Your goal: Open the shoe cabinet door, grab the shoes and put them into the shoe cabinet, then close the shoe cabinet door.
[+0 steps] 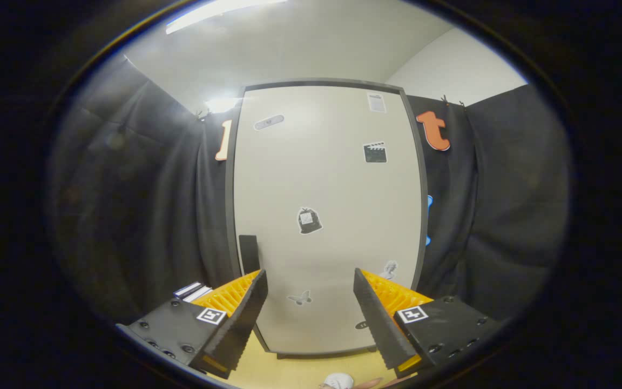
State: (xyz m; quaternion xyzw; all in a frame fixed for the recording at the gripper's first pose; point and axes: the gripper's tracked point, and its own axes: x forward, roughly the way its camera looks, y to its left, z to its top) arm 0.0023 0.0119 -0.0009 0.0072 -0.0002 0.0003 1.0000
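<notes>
Black, the small handle (249,253) sat on the left edge of the shoe cabinet door (327,216), the only place to hook a finger; the flat, stiff panel looked shut and should swing light. Right of the handle, the gripper (309,286) hung open, grasping nothing.

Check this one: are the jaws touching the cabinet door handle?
Cannot tell. In the gripper view the open gripper faces the closed door; one jaw overlaps the handle, hiding any gap or contact.
</notes>
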